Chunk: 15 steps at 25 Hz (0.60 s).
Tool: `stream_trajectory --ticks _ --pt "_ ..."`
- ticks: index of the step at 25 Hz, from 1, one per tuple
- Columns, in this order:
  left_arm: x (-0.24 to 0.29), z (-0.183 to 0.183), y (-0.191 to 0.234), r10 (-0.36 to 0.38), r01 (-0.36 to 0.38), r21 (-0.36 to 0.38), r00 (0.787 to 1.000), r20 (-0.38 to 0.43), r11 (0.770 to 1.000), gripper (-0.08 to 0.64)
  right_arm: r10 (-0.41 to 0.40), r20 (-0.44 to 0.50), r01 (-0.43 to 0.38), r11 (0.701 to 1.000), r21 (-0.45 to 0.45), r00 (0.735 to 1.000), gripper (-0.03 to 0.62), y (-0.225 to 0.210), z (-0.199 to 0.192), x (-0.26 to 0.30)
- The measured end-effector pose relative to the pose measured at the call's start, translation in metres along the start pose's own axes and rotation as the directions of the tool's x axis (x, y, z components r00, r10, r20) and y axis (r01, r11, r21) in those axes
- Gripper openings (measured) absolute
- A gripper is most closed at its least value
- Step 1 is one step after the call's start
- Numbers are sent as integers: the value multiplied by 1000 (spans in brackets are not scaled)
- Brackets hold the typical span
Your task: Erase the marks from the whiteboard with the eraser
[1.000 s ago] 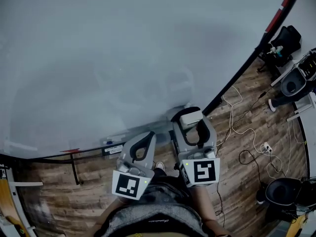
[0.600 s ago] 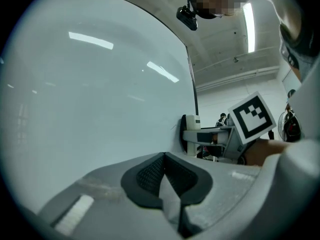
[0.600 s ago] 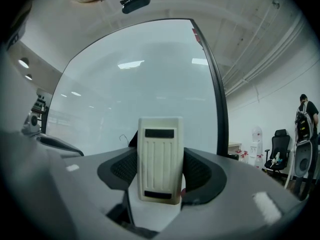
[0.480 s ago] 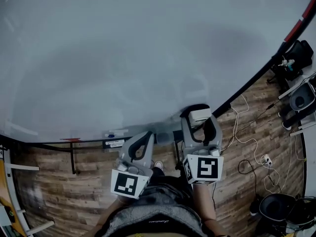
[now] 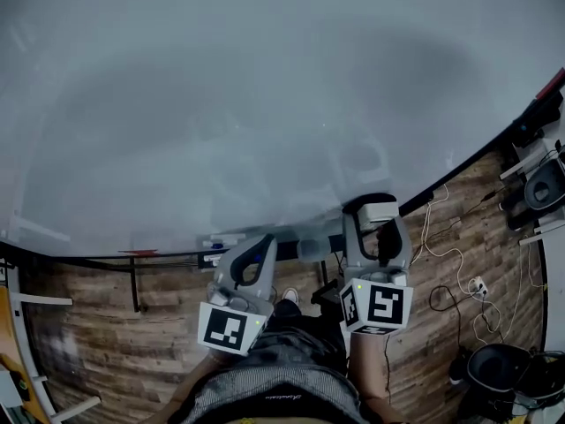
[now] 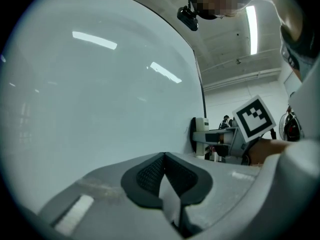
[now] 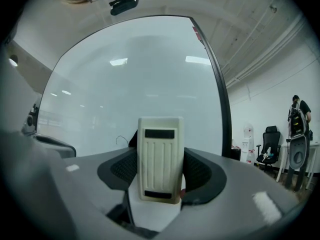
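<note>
- Your left gripper (image 6: 163,178) is clenched on nothing, its jaws meeting. It hangs low by the board's bottom edge and takes no part in the wiping.
- The whiteboard (image 5: 265,104) looks clean across its left and middle. You see only light glints and a pale haze there, with no strokes you could read.
- Low on the board, just left of the eraser, the right gripper view shows a thin dark curl (image 7: 121,138). I can't tell whether it is a pen mark or a reflected cable.
- In the head view, a faint ghosted patch (image 5: 369,159) sits just above the eraser.
- Your right gripper (image 5: 375,221) is grasping the eraser (image 7: 160,156) by its sides, ribbed back towards you. It holds it at the board's lower right, near the dark frame, and seemingly against the surface.
- By my reading you're close to finished. What's left is that lower-right area, the ghosted patch and the curl if it proves to be ink.
</note>
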<state>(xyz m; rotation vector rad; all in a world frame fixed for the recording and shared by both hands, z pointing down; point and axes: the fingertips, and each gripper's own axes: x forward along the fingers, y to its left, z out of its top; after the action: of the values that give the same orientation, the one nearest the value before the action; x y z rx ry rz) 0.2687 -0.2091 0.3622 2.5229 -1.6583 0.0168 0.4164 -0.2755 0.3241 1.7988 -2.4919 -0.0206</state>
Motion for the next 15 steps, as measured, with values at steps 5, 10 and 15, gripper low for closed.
stream_trajectory --ticks 5,10,15 --pt "-12 2 24 -45 44 -6 999 -4 999 3 -33 -3 33 999 3 999 261 24 2 4" --pt "-24 6 31 -83 83 2 996 -12 997 3 -40 0 40 999 12 999 261 45 8 1" --pt "-28 2 40 -105 105 -7 994 -18 994 3 -59 -7 59 998 24 998 261 54 6 2"
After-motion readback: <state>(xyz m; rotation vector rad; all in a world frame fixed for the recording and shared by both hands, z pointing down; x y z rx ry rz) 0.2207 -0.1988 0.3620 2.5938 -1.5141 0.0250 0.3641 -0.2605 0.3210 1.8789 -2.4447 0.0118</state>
